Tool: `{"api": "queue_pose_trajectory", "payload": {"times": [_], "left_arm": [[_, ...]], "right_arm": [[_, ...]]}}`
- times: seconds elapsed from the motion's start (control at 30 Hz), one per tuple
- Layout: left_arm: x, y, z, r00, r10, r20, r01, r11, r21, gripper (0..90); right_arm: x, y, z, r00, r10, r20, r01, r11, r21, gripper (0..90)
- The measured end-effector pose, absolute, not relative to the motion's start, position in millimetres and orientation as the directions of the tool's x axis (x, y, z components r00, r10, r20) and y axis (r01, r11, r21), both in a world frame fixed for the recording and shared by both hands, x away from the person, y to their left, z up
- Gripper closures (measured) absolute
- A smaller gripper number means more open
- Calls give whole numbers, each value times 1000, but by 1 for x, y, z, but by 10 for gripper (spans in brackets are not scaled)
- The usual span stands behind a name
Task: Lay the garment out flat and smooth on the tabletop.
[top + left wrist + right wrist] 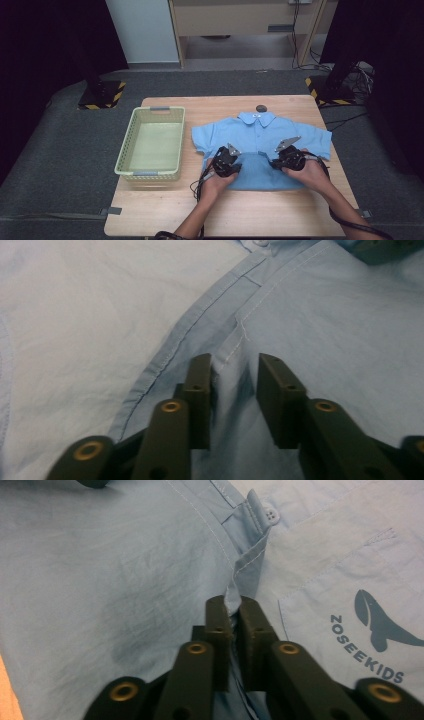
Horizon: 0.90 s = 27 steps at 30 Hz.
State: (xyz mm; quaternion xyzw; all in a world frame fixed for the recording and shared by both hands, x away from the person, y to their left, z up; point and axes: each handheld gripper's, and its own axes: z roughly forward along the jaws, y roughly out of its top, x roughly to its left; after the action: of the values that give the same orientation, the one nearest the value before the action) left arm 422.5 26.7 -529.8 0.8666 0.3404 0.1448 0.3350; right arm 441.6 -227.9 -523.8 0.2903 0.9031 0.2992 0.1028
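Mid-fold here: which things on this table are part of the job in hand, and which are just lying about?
In the job:
- blue shirt, lower part folded up
- left gripper, jaws apart over a fold
- right gripper, shut on the shirt's hem edge

Lying about:
- green basket, beside the shirt, nothing visible in it
- small dark round object past the collar

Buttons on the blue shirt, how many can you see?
2. One button sits on the shirt placket beyond the right gripper; another at the top edge of the left gripper view. More may be hidden.
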Motion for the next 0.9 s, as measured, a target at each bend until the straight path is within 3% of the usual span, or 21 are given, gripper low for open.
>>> {"api": "queue_pose_trajectory", "payload": {"times": [0.23,0.6,0.9], "left_arm": [[419,28,-528,711,704,0,509,-514,690,895],[380,34,-509,751,661,12,440,-513,737,890],[344,37,-511,785,619,12,424,-552,718,808]], "right_arm": [[436,-226,-517,-808,589,-16,455,641,618,895],[395,-231,-492,-841,540,-30,385,638,666,895],[349,-235,-492,-881,473,-12,337,646,685,891]]}}
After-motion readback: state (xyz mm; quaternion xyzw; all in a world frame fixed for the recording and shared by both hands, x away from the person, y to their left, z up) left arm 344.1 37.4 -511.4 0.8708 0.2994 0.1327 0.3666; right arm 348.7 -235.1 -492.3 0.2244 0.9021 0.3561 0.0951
